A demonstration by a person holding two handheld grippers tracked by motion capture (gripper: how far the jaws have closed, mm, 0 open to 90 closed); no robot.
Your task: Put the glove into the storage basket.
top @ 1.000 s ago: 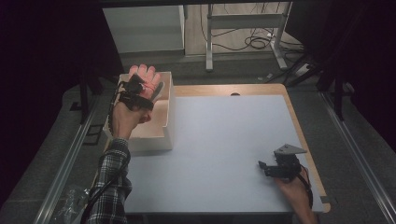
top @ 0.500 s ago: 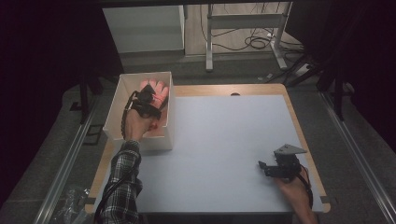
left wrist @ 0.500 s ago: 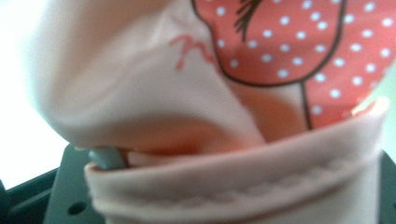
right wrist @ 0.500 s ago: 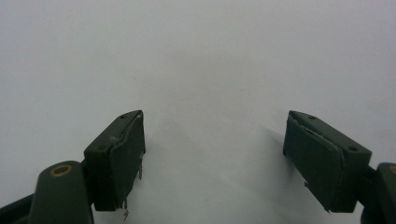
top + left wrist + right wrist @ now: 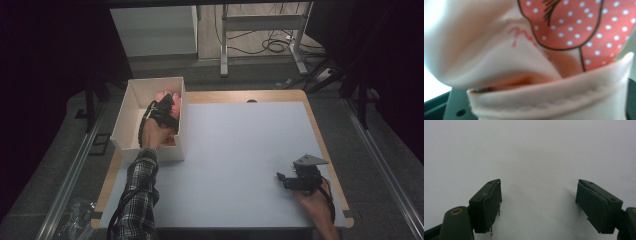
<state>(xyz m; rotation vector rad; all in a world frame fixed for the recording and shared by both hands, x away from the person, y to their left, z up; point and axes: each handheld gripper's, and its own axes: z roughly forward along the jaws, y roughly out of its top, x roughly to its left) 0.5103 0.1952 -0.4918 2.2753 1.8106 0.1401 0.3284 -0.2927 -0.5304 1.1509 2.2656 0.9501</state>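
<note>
The left tongs [image 5: 167, 107] reach down into the box [image 5: 131, 112], their jaws just opening around the pink cloth [image 5: 529, 65] that lies between them. The right tongs [image 5: 286, 179] rest released over the counter [image 5: 240, 150].

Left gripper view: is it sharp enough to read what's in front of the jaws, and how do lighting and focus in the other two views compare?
Left gripper view: pink dotted cloth sits too close, soft and blurred, overexposed white at left. High view: table evenly lit, surroundings very dark, white box bright. Right gripper view: right gripper jaws fairly sharp, faint shadows beside them, no glare.
</note>
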